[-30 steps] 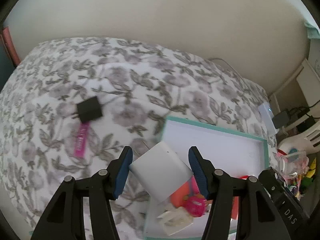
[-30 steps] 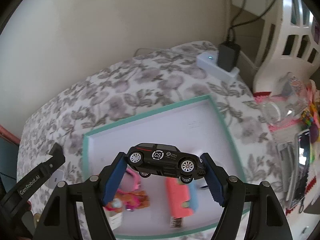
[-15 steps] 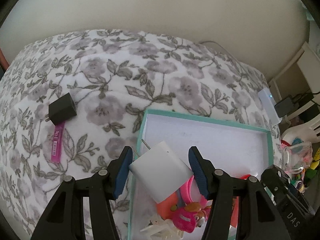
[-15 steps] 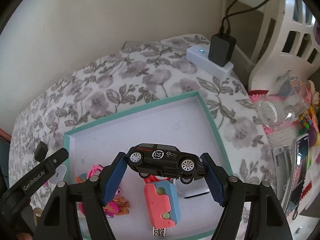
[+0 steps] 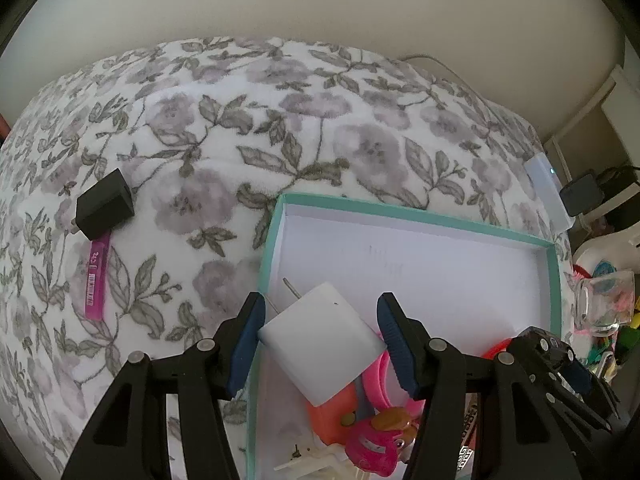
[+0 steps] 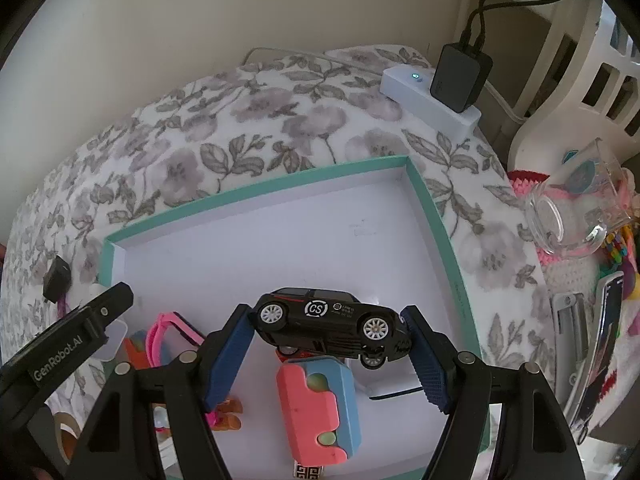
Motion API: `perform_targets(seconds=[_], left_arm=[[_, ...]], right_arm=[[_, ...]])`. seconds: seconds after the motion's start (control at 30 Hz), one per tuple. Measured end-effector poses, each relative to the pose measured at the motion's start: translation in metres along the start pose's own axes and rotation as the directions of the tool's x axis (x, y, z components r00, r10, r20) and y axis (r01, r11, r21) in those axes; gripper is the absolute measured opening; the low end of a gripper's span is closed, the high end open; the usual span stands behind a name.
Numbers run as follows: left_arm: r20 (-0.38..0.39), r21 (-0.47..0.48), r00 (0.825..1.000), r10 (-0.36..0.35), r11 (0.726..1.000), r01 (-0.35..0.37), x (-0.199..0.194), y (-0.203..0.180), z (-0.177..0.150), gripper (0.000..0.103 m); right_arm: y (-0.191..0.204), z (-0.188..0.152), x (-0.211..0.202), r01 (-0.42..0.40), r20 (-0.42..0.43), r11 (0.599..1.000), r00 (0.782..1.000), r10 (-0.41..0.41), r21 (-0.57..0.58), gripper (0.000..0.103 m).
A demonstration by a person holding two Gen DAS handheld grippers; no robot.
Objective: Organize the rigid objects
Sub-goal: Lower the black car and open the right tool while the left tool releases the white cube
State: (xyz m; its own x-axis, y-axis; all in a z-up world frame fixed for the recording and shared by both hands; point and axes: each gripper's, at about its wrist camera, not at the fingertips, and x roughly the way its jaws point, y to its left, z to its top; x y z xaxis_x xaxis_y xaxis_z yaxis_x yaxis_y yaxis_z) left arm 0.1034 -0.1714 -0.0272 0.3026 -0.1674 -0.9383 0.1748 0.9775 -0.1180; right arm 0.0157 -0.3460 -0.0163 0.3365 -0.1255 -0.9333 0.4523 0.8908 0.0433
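My left gripper (image 5: 320,334) is shut on a white plug adapter (image 5: 322,340), its metal prongs pointing up-left, hanging over the near left corner of the teal-rimmed white tray (image 5: 268,256). My right gripper (image 6: 328,334) is shut on a black toy car (image 6: 332,326), held sideways above the same tray (image 6: 432,208). Below the car lie a pink-and-blue block (image 6: 316,412) and a white flat item. Pink glasses (image 6: 172,330), an orange piece and a pink toy figure (image 5: 378,438) sit in the tray's near part.
A black charger cube (image 5: 104,210) and a magenta tube (image 5: 96,280) lie on the floral blanket left of the tray. A white power strip (image 6: 430,98) with a black plug sits at the far right. A glass jar (image 6: 576,208) and clutter crowd the right edge.
Both grippers have sunk toward the tray, which looks larger and nearer. The left one has shifted right, from over the blanket to over the tray's corner. Both grips are unchanged.
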Motion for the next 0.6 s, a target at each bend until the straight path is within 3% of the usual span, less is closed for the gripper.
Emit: perform_targets(seconds=[0.6], left_arm=[[0.003, -0.016, 0.999, 0.032, 0.999, -0.032, -0.0074, 0.0069, 0.0027, 0.063]], right_arm=[[0.0019, 0.0007, 0.0041, 0.019, -0.023, 1.000, 1.000, -0.020, -0.024, 0.081]])
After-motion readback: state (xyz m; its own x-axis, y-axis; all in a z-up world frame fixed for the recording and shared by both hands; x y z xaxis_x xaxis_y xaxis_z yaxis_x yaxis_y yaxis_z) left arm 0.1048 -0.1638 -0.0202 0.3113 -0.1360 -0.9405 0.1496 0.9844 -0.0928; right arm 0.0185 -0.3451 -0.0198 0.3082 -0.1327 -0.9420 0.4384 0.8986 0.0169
